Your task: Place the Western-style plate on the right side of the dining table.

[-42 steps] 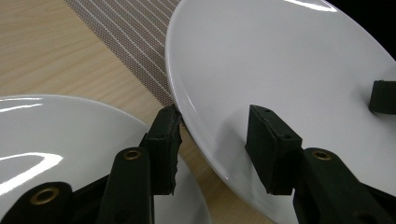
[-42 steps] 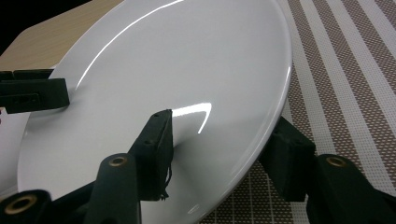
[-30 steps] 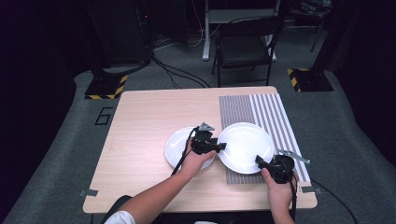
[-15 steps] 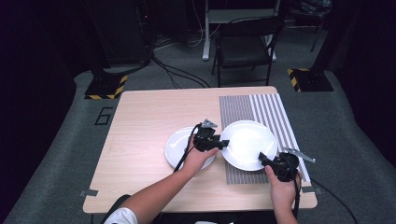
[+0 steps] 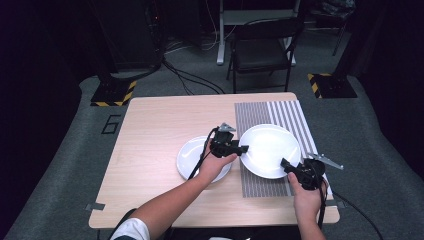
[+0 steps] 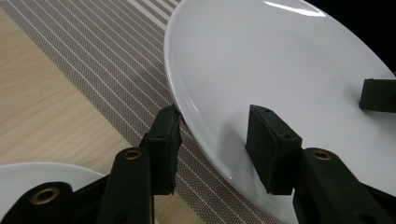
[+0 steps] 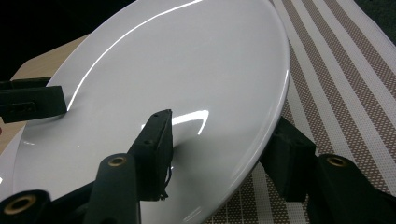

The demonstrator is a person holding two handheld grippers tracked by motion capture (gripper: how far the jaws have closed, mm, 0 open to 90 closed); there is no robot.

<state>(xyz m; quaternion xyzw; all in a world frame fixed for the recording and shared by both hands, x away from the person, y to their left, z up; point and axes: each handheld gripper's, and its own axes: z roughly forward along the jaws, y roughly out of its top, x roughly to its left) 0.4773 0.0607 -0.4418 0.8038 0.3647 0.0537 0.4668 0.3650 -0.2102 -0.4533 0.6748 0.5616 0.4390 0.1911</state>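
Because the table carries a striped mat along its right edge, the large white plate is held over that mat, likely for setting down there. Left gripper is clamped on its left rim, right gripper on its near-right rim, sharing the load. Small plate rests mid-table near the front edge. Floor marking beside the table reads "6".
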